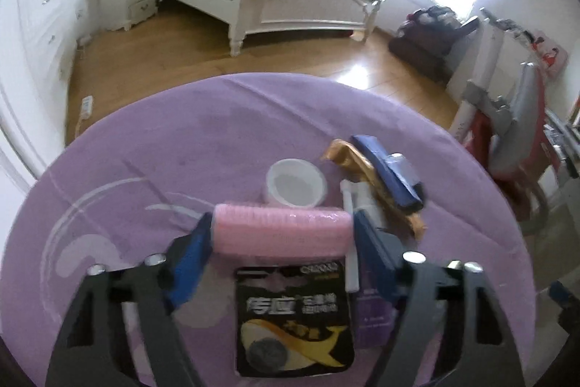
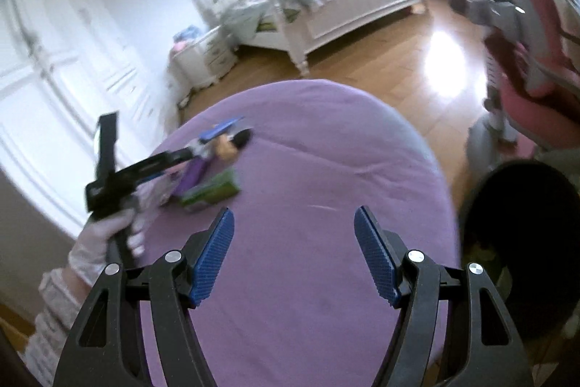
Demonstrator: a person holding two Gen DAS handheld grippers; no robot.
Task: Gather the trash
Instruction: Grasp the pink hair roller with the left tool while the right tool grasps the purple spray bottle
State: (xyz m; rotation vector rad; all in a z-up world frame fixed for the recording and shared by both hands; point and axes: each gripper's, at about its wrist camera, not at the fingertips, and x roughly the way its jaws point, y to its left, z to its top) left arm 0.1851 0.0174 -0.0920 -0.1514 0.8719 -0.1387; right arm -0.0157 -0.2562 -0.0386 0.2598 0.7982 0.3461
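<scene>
A pink roller (image 1: 282, 230) is clamped endwise between the left gripper (image 1: 281, 236) pads, amid clutter near the purple table's (image 2: 326, 140) left edge. The right gripper (image 2: 294, 254) is held open, empty, over bare cloth; a dark bin (image 2: 522, 242) is seen just past the right edge.

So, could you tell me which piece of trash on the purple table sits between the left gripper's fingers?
The pink ribbed roller, lying crosswise between the left gripper's blue pads; the white tape ring and black battery card lie outside them.
</scene>
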